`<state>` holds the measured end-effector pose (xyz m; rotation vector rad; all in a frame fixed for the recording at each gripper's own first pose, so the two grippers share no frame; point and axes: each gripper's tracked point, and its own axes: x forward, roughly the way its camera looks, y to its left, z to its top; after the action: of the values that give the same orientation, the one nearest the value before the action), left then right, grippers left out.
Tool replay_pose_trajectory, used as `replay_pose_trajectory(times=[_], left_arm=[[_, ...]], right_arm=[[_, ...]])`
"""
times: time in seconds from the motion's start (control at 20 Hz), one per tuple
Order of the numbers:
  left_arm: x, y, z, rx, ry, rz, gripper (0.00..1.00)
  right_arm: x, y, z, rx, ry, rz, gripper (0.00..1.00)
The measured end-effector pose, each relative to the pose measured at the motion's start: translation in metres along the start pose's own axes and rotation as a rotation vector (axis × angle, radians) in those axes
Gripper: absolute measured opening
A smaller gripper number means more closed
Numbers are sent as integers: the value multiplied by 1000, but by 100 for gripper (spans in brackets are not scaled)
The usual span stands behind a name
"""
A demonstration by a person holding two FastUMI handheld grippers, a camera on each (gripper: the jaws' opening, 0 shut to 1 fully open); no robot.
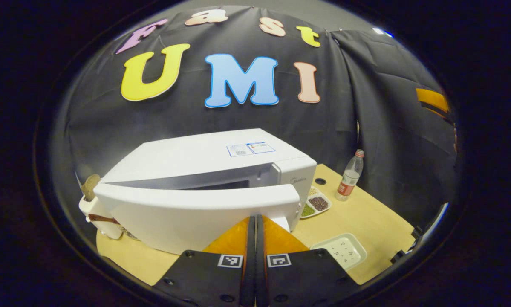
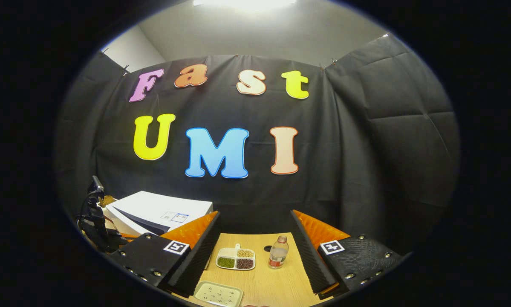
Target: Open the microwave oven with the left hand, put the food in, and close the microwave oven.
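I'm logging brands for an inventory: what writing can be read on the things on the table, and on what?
Microwave front: small logo, too blurred to read.
Sticker on its top: too small.
Bottle label: too small.
So none readable.

The left tongs (image 1: pixel 255 230) have two flat black plates, each carrying a square black-and-white marker tag and round screws near the edges. The right tongs (image 2: pixel 255 251) have the same black plates, textured on one side, with marker tags, silver screws and ribbed inner faces.
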<state>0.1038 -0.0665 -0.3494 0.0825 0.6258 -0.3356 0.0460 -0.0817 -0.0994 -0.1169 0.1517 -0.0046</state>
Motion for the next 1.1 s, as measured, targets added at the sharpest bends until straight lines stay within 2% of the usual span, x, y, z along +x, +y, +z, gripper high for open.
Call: replay_pose_trajectory(times=[0.25,0.35,0.55,0.7,1.0,1.1], left_arm=[[11,15,3,-56,10,40,6],[17,23,2,-62,30,68,6],[26,26,10,-63,23,77,7],[31,24,10,-72,31,76,6],[41,29,9,-40,22,123,6],[46,32,1,-83,51,132,6]], right_arm=[[6,11,-7,1,13,19,96],[8,13,-5,-13,8,21,96],[15,20,-3,-26,-4,26,96],[19,17,-6,-11,8,21,96],[24,2,-15,4,37,-22,98],[23,1,-18,-6,41,-21,98]])
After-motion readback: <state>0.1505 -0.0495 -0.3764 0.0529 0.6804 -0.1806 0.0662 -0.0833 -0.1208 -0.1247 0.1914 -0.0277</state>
